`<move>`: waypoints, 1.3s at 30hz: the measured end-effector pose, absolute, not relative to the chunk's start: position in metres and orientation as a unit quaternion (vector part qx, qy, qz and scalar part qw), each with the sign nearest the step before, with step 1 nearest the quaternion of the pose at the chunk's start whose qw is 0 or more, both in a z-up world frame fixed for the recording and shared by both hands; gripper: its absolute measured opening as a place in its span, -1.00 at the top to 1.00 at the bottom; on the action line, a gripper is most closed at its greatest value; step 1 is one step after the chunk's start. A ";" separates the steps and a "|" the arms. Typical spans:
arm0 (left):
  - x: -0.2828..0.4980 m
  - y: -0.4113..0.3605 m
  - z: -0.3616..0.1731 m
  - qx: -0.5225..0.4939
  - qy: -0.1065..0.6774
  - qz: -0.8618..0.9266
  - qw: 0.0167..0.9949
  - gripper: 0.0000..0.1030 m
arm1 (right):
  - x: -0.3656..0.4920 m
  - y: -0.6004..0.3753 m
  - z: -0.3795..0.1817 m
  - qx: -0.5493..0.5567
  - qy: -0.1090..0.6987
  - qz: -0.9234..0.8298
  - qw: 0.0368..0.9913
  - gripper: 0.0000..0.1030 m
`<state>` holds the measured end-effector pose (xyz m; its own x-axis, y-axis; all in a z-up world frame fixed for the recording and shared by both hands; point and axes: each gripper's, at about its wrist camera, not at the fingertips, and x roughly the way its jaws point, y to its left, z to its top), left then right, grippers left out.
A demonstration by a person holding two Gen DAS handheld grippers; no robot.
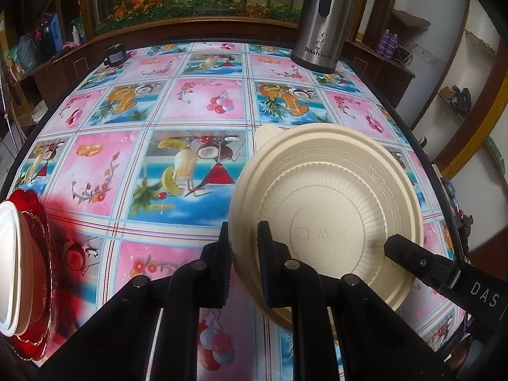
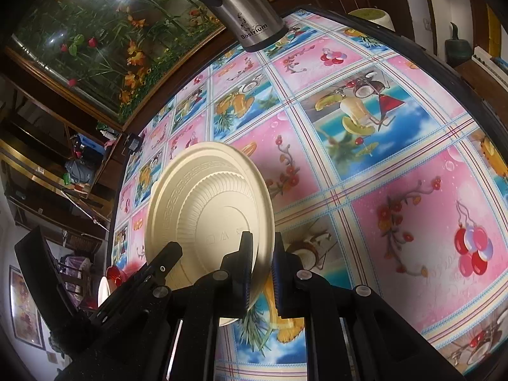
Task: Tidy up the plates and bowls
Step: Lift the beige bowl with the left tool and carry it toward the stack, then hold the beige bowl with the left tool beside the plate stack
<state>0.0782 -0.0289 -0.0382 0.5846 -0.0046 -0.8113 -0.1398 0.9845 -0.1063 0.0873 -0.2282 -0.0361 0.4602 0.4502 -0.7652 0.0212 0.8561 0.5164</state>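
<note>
A cream ribbed bowl [image 1: 330,197] hangs tilted above the table, its inside facing both cameras. My left gripper [image 1: 243,231] is shut on its left rim. My right gripper [image 2: 263,241] is shut on the opposite rim of the same bowl [image 2: 203,209]. A second cream rim with a tab [image 1: 265,133] peeks out behind the bowl. At the left edge a red glass plate [image 1: 41,247] lies on the table with white and cream plates [image 1: 12,270] stacked on it.
A steel thermos jug [image 1: 320,25] stands at the far right of the table and a small dark jar [image 1: 114,54] at the far left. The patterned tablecloth [image 1: 190,111] covers the table. Dark wooden shelves and a flower picture surround it.
</note>
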 end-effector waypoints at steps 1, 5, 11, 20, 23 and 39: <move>0.077 -0.028 -0.038 -0.080 0.455 0.038 0.886 0.76 | 0.085 -0.227 -0.036 0.232 0.502 0.130 0.823 0.78; 0.072 -0.028 -0.038 -0.081 0.453 0.036 0.887 0.76 | 0.080 -0.227 -0.037 0.230 0.502 0.130 0.824 0.78; 0.063 -0.027 -0.035 -0.082 0.447 0.035 0.890 0.76 | 0.074 -0.227 -0.038 0.231 0.500 0.129 0.825 0.78; 0.053 -0.026 -0.030 -0.084 0.440 0.034 0.893 0.76 | 0.066 -0.226 -0.032 0.225 0.491 0.132 0.832 0.78; 0.050 -0.025 -0.028 -0.085 0.438 0.034 0.894 0.76 | 0.064 -0.226 -0.030 0.223 0.488 0.133 0.833 0.78; 0.036 -0.006 -0.023 -0.102 0.432 0.038 0.895 0.75 | 0.053 -0.210 -0.022 0.209 0.481 0.150 0.838 0.78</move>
